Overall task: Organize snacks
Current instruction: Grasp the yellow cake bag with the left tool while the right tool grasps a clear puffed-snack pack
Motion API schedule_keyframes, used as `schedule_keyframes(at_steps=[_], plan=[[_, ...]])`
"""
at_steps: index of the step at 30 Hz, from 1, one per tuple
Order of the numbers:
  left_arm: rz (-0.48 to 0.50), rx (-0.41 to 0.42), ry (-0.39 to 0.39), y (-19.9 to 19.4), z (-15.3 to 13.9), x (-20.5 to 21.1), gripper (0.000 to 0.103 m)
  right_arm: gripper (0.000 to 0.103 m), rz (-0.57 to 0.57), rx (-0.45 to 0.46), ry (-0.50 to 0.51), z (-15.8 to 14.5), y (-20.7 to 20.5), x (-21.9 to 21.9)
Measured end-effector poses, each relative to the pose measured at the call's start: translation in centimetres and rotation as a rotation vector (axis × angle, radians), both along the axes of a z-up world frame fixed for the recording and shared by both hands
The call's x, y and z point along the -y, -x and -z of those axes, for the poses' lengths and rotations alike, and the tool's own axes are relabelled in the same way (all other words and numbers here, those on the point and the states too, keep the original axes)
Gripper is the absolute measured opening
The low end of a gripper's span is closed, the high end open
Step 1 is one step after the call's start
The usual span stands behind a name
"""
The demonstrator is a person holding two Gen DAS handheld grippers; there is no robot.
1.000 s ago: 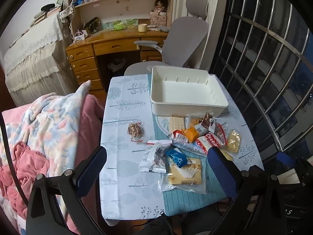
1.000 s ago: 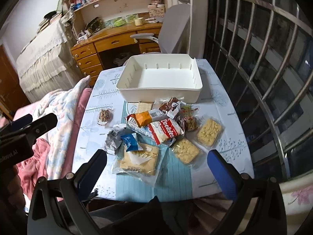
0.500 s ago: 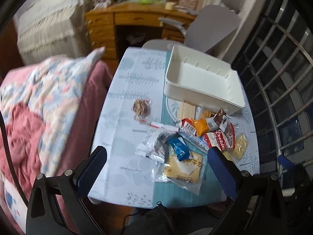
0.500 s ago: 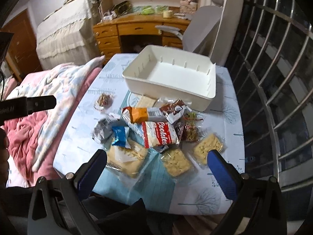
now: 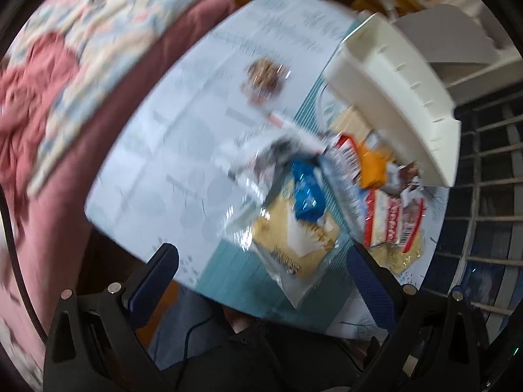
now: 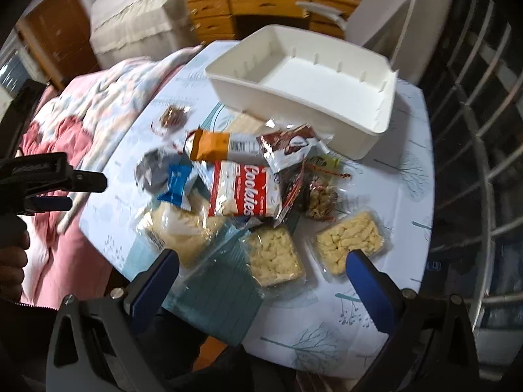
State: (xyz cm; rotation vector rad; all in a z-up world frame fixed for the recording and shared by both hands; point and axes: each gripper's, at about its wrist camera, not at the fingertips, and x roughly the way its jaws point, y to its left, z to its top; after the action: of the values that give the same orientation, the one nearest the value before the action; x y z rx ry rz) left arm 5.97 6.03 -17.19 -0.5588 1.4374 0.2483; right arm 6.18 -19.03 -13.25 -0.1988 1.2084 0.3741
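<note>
Blue pads: both grippers have dark blue pads on black fingers.
Left gripper (image 5: 261, 263): its fingers are spread wide with nothing between them. It hangs in the air over the near edge of the table (image 5: 157, 150) and is tipped to one side, so the table looks slanted. Its picture is blurry.
Right gripper (image 6: 263, 269): its fingers are spread wide too, and hold nothing. It floats above the near side of the table, over the snacks.
Hand (image 6: 11, 271): seen from the right camera, a hand at the far left grips the black handle of the other gripper.
Snacks: they lie in a messy pile in the middle of the table, all outside the tub.
Cookies bag (image 6: 245, 192): red and white, on top of the pile.
Blue packet (image 6: 176, 186): just left of the cookies bag.
Two clear packs (image 6: 348, 243): pale yellow snacks, side by side, nearest the right gripper.
Small brown snack (image 6: 173, 117): alone, left of the pile.
White tub (image 6: 353, 121): behind the pile, nothing in it.
Pink blanket (image 6: 85, 107): bunched up left of the table.
</note>
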Motion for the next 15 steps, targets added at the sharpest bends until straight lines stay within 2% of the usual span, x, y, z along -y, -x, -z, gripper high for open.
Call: schedule_keyframes(at_steps=[5,15], plan=[[-0.083,-0.124,0.041,0.1,4.3,1.2,0.102,0.099,-0.111,-0.022,0.013,2.7,-0.6,-0.1],[-0.208,-0.224,0.074,-1.3,10.0,3.4,0.102,0.091,-0.264,-0.041,0.03,7.8,-0.4,0.4]])
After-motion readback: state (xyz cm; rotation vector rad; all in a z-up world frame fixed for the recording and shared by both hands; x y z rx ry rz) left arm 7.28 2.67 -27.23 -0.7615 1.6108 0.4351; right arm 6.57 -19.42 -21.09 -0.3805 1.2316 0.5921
